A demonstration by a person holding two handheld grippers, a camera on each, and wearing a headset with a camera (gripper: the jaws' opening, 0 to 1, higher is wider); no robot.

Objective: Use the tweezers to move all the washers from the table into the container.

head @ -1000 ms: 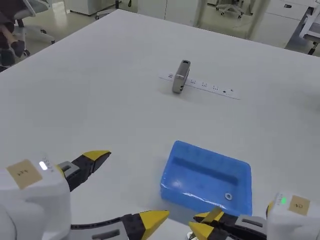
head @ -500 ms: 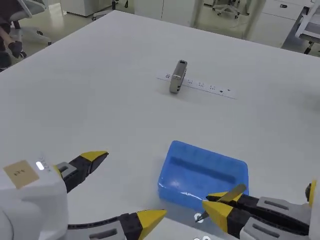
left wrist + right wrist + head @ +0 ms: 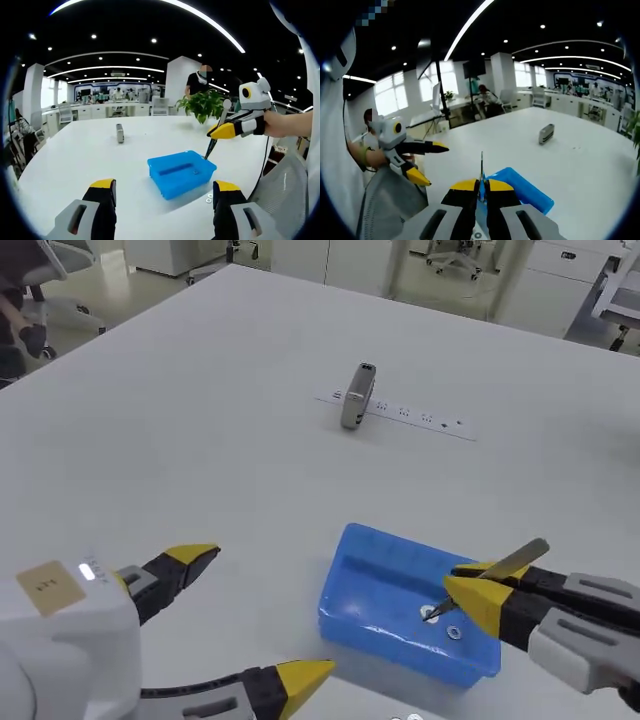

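The left tool view shows two small round metal washers (image 3: pixel 208 198) lying on the white counter (image 3: pixel 75 160), just beside the blue plastic box (image 3: pixel 180 172), at its 4 o'clock. The head view shows two more. One held washer (image 3: pixel 430 613) sits at the tip of the thin silver tweezers (image 3: pixel 500 570), over the box. One loose washer (image 3: pixel 455 632) lies on the box floor, at 5 o'clock from it. One grey block (image 3: pixel 357 395) stands at the box's 12 o'clock. The right tool (image 3: pixel 466 591) is squeezed tight on the tweezers. The left tool (image 3: pixel 252 615) is wide open and holds nothing.
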